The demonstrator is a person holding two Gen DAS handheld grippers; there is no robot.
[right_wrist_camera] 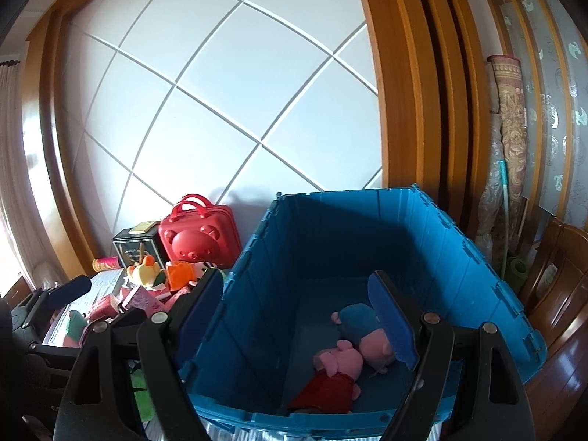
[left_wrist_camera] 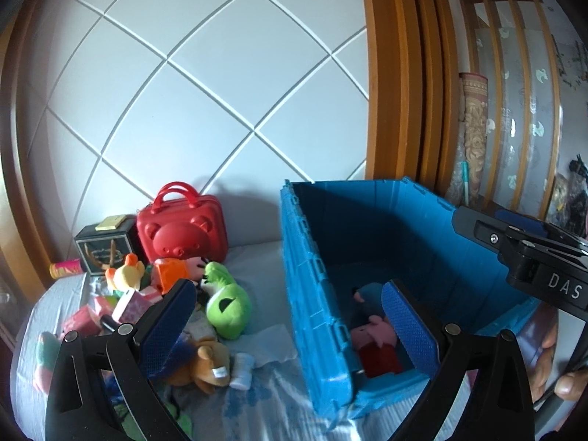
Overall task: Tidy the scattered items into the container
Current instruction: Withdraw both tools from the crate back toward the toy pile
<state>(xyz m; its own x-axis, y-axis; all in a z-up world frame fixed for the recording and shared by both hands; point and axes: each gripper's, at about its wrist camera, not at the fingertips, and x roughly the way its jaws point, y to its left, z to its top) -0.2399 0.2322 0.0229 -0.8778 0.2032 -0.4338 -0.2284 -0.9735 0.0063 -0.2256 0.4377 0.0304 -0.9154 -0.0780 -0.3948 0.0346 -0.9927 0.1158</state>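
Left gripper (left_wrist_camera: 286, 325): jaws spread wide, nothing between the pads, hung above the near left wall of the blue crate (left_wrist_camera: 316, 294). That wall passed straight through the gap, so the left finger lay over the toy pile and the right finger over the crate's inside.

Beyond and left of the left finger: green plush (left_wrist_camera: 228, 308), just past it an orange toy (left_wrist_camera: 169, 273) and a yellow plush (left_wrist_camera: 126, 275), pink boxes (left_wrist_camera: 128, 307) partly hidden behind the finger. Below the left pad, a brown plush (left_wrist_camera: 207, 364) and a small white roll (left_wrist_camera: 242, 371) on the pale bed sheet (left_wrist_camera: 264, 264). Farther back against the headboard (left_wrist_camera: 205, 84), a red bear case (left_wrist_camera: 183, 228) beside a dark box (left_wrist_camera: 104, 250).

Right gripper (right_wrist_camera: 296, 321): jaws likewise wide apart and empty, held above the crate's open top. Between the fingers, low on the crate floor near the right pad: a pink pig plush in a red dress (right_wrist_camera: 336, 365) touching a second pig plush in blue (right_wrist_camera: 362, 325). Left finger roughly over the crate's left wall, scattered toys beyond it.
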